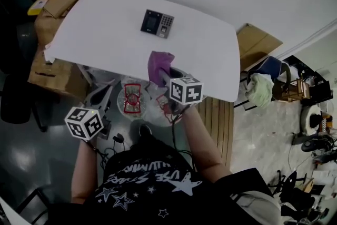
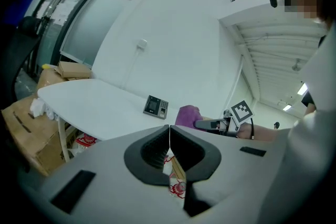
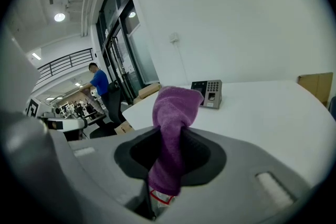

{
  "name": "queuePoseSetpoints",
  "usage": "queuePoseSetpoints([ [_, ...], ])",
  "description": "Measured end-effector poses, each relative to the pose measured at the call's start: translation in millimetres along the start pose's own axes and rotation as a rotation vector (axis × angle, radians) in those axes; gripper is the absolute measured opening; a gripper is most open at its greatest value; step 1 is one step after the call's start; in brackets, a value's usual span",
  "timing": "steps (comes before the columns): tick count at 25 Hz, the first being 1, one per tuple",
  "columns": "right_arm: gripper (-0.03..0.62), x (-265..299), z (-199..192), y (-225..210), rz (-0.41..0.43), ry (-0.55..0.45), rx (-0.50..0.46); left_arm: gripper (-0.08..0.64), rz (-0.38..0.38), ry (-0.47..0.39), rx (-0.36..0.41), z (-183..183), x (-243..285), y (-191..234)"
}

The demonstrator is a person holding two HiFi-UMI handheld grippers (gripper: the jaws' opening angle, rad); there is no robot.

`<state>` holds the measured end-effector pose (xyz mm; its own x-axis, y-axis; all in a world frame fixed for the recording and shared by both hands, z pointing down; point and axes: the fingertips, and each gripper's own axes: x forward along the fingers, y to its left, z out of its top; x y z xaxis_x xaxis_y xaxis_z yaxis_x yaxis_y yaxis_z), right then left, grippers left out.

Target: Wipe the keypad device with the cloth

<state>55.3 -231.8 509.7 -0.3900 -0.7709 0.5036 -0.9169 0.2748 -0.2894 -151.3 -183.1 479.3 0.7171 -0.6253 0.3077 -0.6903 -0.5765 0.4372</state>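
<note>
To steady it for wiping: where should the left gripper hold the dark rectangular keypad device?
Likely its screen end, coming from the left, jaws across near and far edges. The dark rectangular keypad device lies face up, so this leaves the keys clear for the purple cloth.

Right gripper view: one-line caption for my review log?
Right gripper shut on a purple cloth, keypad device ahead on the white table.

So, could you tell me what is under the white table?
A red-printed plastic bag and a cardboard box show at the table edge; its top covers the rest.
</note>
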Motion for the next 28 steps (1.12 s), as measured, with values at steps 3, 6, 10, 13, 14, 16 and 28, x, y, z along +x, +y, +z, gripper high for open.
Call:
queuePoseSetpoints([
  [3,0.098,-13,-10,16,0.001,0.001,-0.009,0.008,0.000,-0.012,-0.003,-7,-20,-5],
  [6,0.098,-25,-19,32,0.003,0.001,-0.019,0.009,0.000,-0.023,-0.006,-14,-39,-10],
  [10,0.098,-44,-33,51,0.004,-0.002,-0.024,0.009,-0.006,-0.030,-0.007,-26,-63,-20],
  [13,0.098,-58,-46,65,0.000,0.001,-0.024,0.008,-0.010,-0.037,-0.012,-33,-80,-25],
  [14,0.098,-63,-52,69,-0.004,0.005,-0.024,0.009,-0.011,-0.037,-0.014,-36,-85,-27],
  [16,0.098,-73,-66,74,-0.015,0.017,-0.020,0.009,-0.017,-0.033,-0.023,-45,-93,-31],
  [28,0.098,-101,-98,85,-0.014,0.037,0.002,0.009,-0.022,-0.032,-0.045,-68,-109,-45],
])
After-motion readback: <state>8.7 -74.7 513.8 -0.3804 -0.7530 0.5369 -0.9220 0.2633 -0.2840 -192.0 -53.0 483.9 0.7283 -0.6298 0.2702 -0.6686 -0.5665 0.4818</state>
